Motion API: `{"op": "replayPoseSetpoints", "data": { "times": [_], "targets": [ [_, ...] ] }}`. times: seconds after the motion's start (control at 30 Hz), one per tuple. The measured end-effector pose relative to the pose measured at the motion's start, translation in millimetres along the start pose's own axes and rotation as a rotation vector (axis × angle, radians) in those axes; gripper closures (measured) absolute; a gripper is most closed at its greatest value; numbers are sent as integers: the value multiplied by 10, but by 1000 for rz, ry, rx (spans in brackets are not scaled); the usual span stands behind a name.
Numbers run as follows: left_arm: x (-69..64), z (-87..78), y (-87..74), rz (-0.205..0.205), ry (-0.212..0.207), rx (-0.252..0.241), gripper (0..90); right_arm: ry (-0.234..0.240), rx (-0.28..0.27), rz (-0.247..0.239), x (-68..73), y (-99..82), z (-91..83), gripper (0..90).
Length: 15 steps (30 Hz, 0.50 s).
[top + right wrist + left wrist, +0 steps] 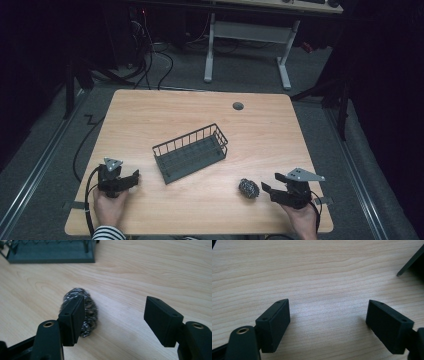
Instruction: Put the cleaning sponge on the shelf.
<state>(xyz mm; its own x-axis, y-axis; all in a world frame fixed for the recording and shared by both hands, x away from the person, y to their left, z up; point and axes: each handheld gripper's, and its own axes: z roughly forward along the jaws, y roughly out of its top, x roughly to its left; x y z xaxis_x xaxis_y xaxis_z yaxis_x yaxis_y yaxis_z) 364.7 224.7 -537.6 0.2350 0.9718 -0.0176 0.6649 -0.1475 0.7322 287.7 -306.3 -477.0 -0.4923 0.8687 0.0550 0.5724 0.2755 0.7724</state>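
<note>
Both hands rest at the near edge of the tabletop point(150, 107), each holding tongs. Right tongs point(268, 184) stand wide with nothing between them, aimed at the scourer point(248, 188) just beside their tips; in the right gripper view the scourer point(87, 307) sits partly behind one pad, so they seem lined up to take it. Left tongs point(136, 177) are wide too, over bare wood, likely waiting. Mid-table lies the basket point(190, 152), turned at an angle and holding nothing, probably the scourer's goal. Count: two tongs, one scourer, one basket.
</note>
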Motion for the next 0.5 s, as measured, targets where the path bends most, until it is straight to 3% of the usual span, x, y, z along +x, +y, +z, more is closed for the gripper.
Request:
{"op": "replayPoseSetpoints", "data": {
  "times": [0.33, 0.5],
  "targets": [
    [1, -2, -2, 1, -7, -5, 213, 74, 63, -62, 229, 44, 225, 317],
    [2, -3, -2, 1, -10, -5, 215, 93, 88, -71, 276, 55, 331, 314]
  ]
}}
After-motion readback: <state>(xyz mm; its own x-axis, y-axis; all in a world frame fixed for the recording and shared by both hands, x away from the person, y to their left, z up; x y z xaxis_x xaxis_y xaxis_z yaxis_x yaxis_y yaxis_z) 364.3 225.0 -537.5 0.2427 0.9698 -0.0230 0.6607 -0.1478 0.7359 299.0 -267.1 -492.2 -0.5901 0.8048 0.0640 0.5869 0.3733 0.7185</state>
